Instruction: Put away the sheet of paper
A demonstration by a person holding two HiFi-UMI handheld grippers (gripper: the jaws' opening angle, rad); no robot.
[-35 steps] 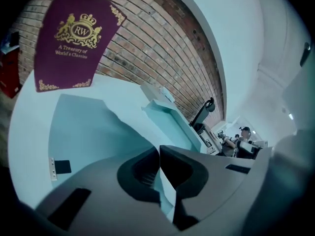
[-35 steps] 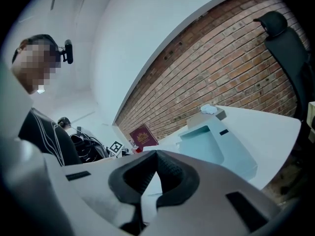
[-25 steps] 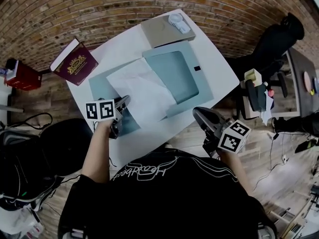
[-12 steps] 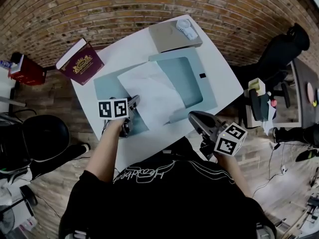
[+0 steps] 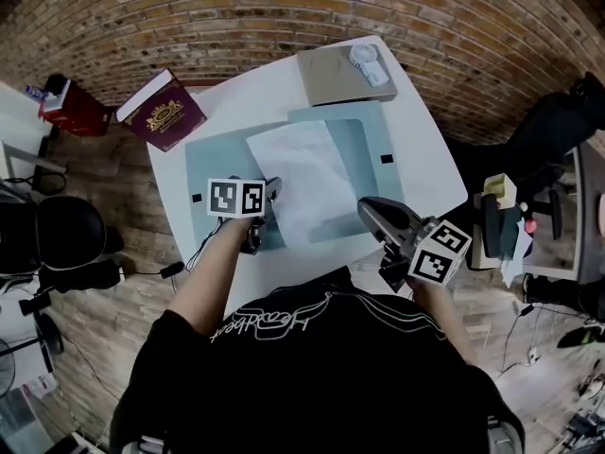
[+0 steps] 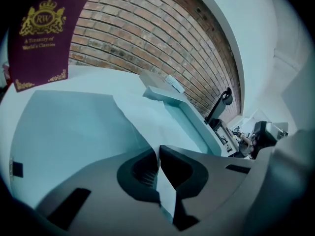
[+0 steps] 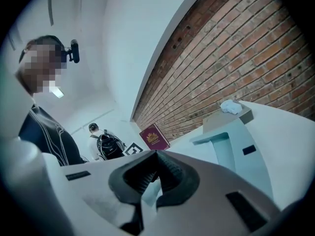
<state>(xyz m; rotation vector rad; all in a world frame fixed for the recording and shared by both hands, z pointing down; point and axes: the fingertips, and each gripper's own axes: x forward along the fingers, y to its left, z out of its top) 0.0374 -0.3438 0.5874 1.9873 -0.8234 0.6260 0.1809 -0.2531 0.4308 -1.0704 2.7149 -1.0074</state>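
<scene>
White paper sheet point(image 5: 307, 183) (lying on the open pale-blue folder point(image 5: 213, 164) on the white tabletop point(image 5: 421, 173)) is pinched at its near edge by the jaws of the left gripper point(image 6: 158, 154) — those of the right gripper point(image 7: 156, 154) are pressed together.

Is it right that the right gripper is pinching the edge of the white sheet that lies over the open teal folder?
Wrong gripper. It is the left gripper that is pinching the edge of the white sheet that lies over the open teal folder. The left gripper view shows the paper caught between its closed jaws.
</scene>
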